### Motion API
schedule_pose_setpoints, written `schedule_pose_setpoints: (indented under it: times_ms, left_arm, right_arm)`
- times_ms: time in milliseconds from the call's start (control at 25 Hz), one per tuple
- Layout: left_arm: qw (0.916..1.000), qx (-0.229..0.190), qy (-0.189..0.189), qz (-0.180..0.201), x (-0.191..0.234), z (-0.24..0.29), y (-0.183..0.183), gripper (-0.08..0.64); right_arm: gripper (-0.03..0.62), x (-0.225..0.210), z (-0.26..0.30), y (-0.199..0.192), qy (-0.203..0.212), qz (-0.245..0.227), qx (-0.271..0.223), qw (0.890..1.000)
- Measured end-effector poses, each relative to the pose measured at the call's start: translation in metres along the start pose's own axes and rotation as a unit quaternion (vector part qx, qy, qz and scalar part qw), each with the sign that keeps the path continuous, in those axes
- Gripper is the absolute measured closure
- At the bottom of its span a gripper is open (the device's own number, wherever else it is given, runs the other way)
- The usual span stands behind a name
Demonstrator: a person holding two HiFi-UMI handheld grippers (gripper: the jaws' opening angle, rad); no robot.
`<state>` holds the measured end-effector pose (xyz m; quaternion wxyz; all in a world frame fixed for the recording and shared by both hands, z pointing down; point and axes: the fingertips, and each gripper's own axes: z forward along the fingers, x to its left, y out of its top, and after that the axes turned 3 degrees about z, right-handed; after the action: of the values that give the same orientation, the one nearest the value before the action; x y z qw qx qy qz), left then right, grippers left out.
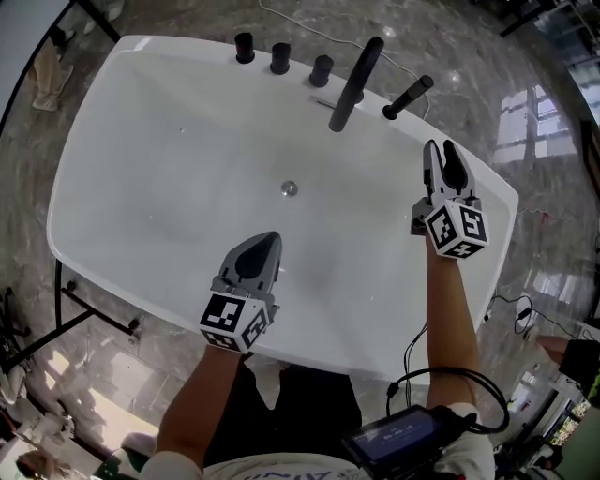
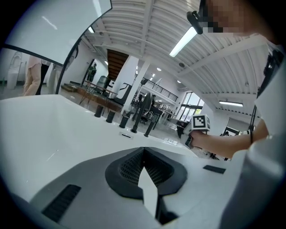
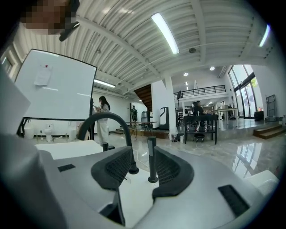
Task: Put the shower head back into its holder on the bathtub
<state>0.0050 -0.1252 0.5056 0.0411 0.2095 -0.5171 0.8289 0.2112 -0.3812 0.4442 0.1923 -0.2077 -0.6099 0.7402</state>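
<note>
Polished grey marble floor (image 1: 187, 19) surrounds a large white oval bathtub (image 1: 103, 141), which fills most of the head view. Along the tub's far rim runs a row of black fittings. A tall arched matte-black spout (image 1: 356, 84) reaches out over the basin. Just to its right, toward the far right corner, the slim black rod-shaped shower head (image 1: 408, 97) stands upright in a small round base on the rim, with nothing touching it. Left of the spout sit three short black round knobs (image 1: 279, 58). A small round metal drain (image 1: 289, 188) lies in the middle of the basin floor. The right gripper (image 1: 441, 147) hovers over the tub's right end, pointing at the shower head. It is near the shower head but apart from it, and its jaws are spread with nothing pinched. The left gripper (image 1: 270, 238) hangs over the basin by the near rim, its jaws pressed together on nothing.
</note>
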Motion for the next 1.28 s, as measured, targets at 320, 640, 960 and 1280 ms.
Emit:
schedule_pose_setpoints:
  times_ms: [320,640,960,1280]
  left_arm:
    - [0.9996,-0.002,-0.021,0.017,-0.06,-0.034,0.014,0.545]
    - [0.9849,0.04,-0.101,0.135,-0.162,-0.112,0.023,0.545]
    - [0.9771,0.019,-0.103,0.185,-0.203,-0.193,0.067,0.545]
    - [0.9621,-0.05,-0.148,0.224,-0.239,-0.276,0.114,0.545]
  right_arm:
    - [0.451,0.052,-0.155,0.009,0.033,0.033,0.001,0.999]
    - [0.531,0.11,-0.318,0.035,0.006,0.082,0.009,0.997]
    - [0.574,0.136,-0.432,0.061,-0.071,0.116,0.012,0.991]
    - [0.581,0.214,-0.494,0.122,-0.072,0.064,-0.017,0.995]
